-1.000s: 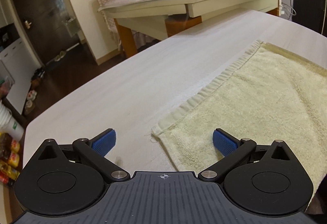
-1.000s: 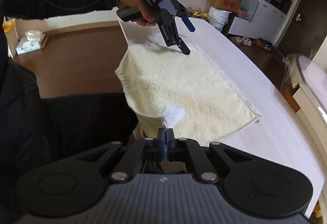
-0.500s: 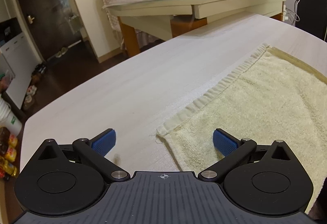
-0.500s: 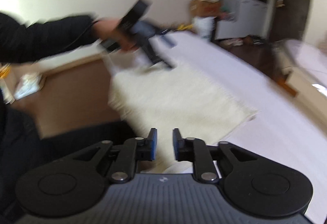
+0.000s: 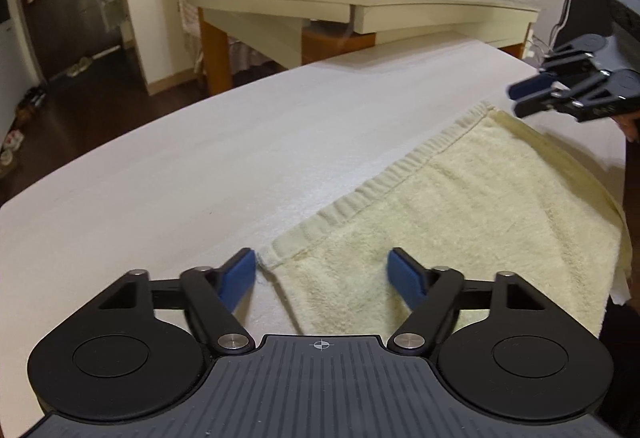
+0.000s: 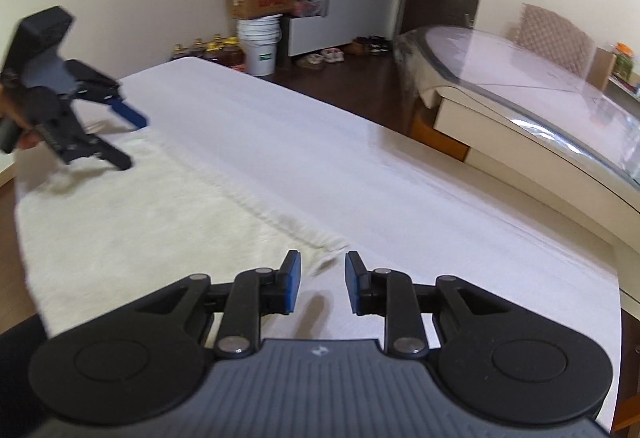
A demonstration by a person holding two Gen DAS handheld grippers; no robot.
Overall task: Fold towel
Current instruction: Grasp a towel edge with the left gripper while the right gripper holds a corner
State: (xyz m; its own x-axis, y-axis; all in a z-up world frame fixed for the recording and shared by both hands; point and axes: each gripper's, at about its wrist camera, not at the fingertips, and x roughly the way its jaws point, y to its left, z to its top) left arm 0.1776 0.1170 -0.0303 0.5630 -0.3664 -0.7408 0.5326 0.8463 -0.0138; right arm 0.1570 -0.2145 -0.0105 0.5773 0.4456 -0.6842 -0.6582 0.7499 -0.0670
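Towel (image 5: 460,206) flat on white table (image 5: 200,166). Left gripper (image 5: 322,274) closing around one far corner — nothing pinched yet. Right gripper (image 6: 320,278) narrowly apart, opening, empty before the other. Pinch both hems squarely.

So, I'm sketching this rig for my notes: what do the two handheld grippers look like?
Both match: the left gripper and right gripper have black linkage arms with silver pivot pins, round black discs on either side, blue pads on the fingers, and a ribbed dark grey body with a small white mark.
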